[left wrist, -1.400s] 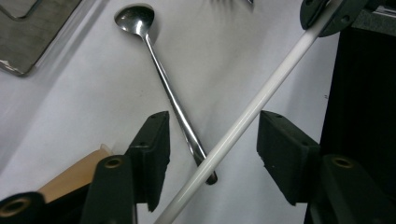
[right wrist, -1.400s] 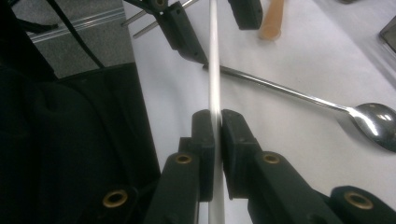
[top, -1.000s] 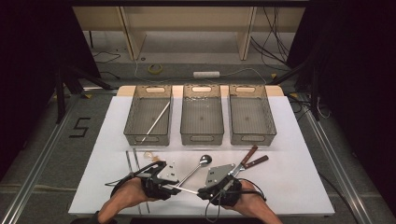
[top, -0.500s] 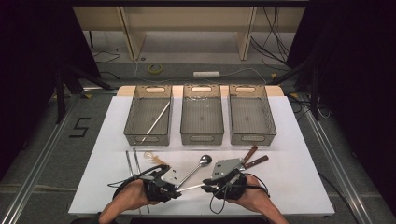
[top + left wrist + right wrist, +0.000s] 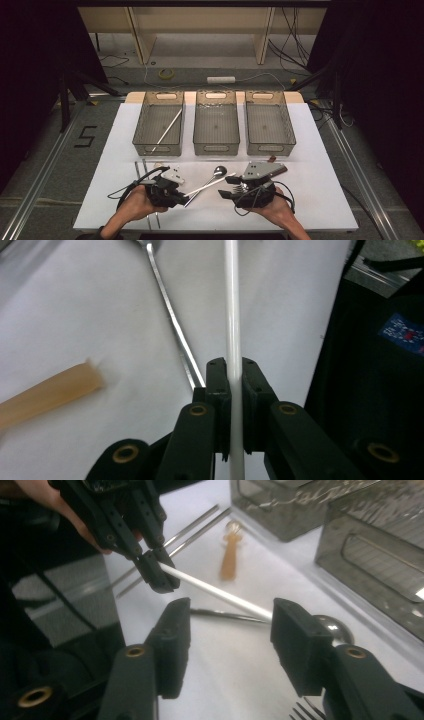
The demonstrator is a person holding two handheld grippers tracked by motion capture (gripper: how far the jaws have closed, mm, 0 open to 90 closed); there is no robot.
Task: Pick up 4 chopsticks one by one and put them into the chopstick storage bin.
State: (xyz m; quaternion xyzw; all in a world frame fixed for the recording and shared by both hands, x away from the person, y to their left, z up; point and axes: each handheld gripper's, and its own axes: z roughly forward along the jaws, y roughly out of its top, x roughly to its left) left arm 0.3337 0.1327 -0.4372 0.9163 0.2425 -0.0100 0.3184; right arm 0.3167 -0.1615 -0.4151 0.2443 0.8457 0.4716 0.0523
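Observation:
A thin white stick (image 5: 210, 184) runs level between my two grippers, just above the white table (image 5: 310, 150). My left gripper (image 5: 183, 196) is shut on its near end; in the left gripper view the pads (image 5: 220, 390) pinch the stick (image 5: 233, 330). My right gripper (image 5: 230, 191) is open, and its jaws have just been opening. In the right gripper view the stick's (image 5: 215, 592) free end lies between the right gripper's (image 5: 230, 625) spread pads without touching them. The left gripper (image 5: 160, 577) shows there too, clamped on the stick.
A metal spoon (image 5: 218, 171) lies under the stick. Three grey mesh bins (image 5: 216, 147) stand in a row behind; the left one holds another white stick (image 5: 167, 130). Two metal rods (image 5: 140, 167), a tan wooden piece (image 5: 231, 555), a fork (image 5: 305, 712) and a brown handle (image 5: 274, 161) lie nearby.
My left gripper has closed on the white stick. My right gripper has opened off the stick's other end and drawn back toward the right. The stick stays held level.

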